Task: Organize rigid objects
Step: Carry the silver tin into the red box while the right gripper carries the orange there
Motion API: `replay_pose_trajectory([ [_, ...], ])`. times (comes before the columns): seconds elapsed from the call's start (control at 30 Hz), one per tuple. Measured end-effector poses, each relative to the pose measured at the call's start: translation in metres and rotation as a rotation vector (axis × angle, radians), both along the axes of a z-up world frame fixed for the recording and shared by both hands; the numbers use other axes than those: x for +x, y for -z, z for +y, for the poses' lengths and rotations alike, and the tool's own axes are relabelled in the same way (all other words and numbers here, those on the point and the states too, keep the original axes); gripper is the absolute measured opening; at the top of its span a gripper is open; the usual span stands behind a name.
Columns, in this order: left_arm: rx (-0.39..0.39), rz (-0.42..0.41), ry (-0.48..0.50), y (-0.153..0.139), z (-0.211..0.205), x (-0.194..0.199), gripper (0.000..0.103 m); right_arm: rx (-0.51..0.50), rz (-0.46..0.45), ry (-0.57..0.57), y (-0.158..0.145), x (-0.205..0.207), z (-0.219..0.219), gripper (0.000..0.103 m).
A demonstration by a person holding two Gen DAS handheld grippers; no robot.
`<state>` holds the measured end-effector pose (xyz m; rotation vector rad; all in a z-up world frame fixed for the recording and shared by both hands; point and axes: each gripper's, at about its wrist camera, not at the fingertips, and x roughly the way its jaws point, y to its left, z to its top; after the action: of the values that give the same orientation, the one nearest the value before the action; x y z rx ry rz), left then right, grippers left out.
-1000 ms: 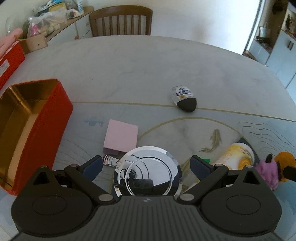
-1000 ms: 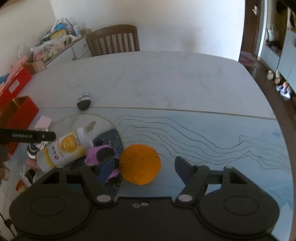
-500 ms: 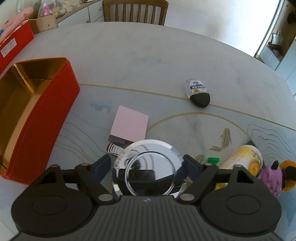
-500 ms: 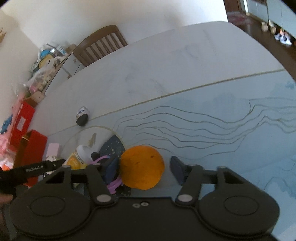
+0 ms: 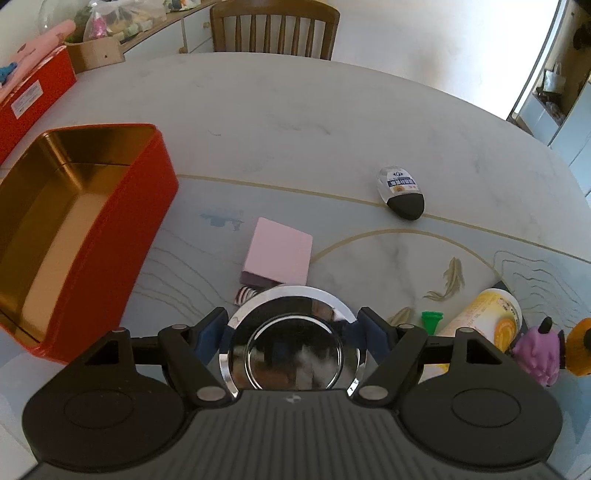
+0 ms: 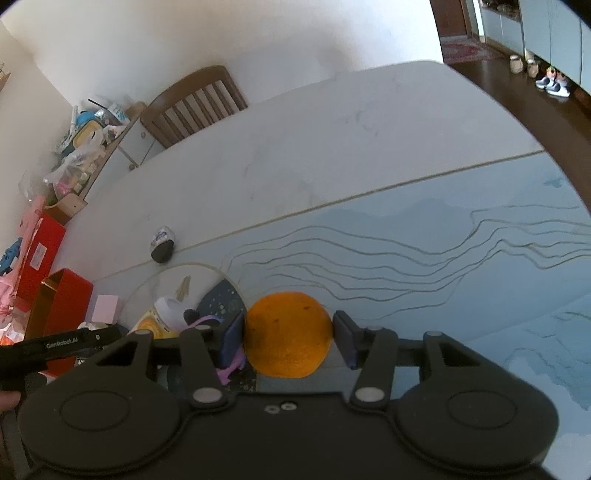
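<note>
My left gripper (image 5: 293, 334) is shut on a shiny round metal lid (image 5: 293, 350) and holds it above the table, right of an open red tin box (image 5: 74, 229) with a gold inside. My right gripper (image 6: 288, 338) stands around an orange (image 6: 288, 334), its pads close to both sides; contact is not clear. A pink box (image 5: 279, 254), a black-capped small bottle (image 5: 400, 192), a yellow-white bottle (image 5: 484, 314) and a purple toy (image 5: 537, 349) lie on the table.
A red lid (image 5: 29, 99) lies at the far left. A wooden chair (image 5: 273, 29) stands behind the table. A cluttered sideboard (image 6: 85, 147) lines the wall. The left gripper's arm (image 6: 55, 345) shows in the right wrist view.
My left gripper closed on the metal lid and lifted it. My right gripper moved forward around the orange and narrowed its jaws.
</note>
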<state>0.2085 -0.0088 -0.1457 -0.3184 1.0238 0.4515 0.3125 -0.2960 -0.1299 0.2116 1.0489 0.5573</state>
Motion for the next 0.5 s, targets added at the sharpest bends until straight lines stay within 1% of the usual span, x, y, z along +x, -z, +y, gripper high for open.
replay_pose_trajectory([
  [0.13, 0.001, -0.014, 0.009, -0.005, 0.003, -0.009, 0.077, -0.023, -0.039, -0.017, -0.012, -0.010, 0.003, 0.052],
  [0.27, -0.014, -0.030, 0.011, -0.012, 0.004, -0.019, 0.076, 0.004, -0.056, -0.036, -0.026, -0.020, 0.006, 0.052],
  [0.5, -0.038, -0.053, 0.023, -0.021, 0.010, -0.039, 0.076, -0.010, -0.105, -0.126, -0.046, -0.045, 0.031, 0.052],
])
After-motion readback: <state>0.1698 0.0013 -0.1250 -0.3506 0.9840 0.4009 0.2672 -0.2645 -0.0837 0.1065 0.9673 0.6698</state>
